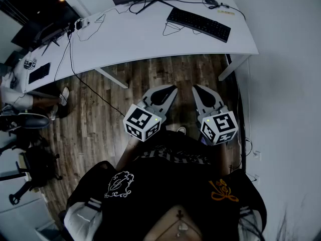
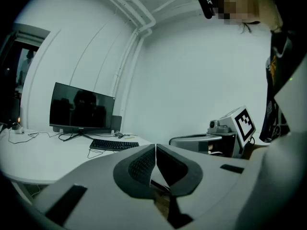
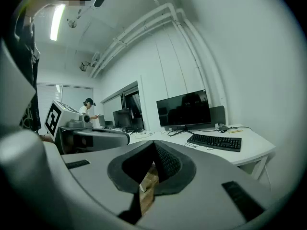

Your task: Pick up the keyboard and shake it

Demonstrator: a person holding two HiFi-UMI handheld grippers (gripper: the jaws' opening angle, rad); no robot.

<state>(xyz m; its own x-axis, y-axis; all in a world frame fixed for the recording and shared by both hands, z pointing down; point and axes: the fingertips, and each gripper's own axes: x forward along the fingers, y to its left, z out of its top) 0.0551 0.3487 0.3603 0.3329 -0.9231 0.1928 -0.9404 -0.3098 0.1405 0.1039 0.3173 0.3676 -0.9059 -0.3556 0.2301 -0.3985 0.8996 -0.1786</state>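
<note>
**While the keyboard [image 1: 198, 24] lies on the desk [image 1: 135, 41], both grippers hang closed and empty**

Although the task concerns the keyboard, nothing is touching it. It lies flat on the white desk, toward the desk's right end and just in front of the dark monitor [image 2: 82, 113] at the desk's back edge. A mouse [image 1: 210, 2] sits on the desk behind the keyboard's right end. A thin black cable [image 1: 173, 30] loops on the desk just left of the keyboard.

Both grippers are off the desk, on its near side, above the wood floor [image 1: 100, 124] and well apart from the keyboard. The left gripper [image 1: 174, 88] has its jaws pressed together, the dark ribbed pads meeting along a thin line with nothing between them. The right gripper [image 1: 195, 88] is the same, its jaw tips closed on each other and holding nothing. The two are side by side, their tips angled toward the desk, each with its marker cube [image 1: 142, 122] close to the wearer's body.

From the left gripper view the keyboard [image 2: 114, 145] shows beyond the closed tips, on the desk below the monitor. From the right gripper view the keyboard [image 3: 214, 142] lies to the right of the tips, near the desk's right corner. Off the desk's left end, a seated person's leg [image 1: 42, 101] is in view.
</note>
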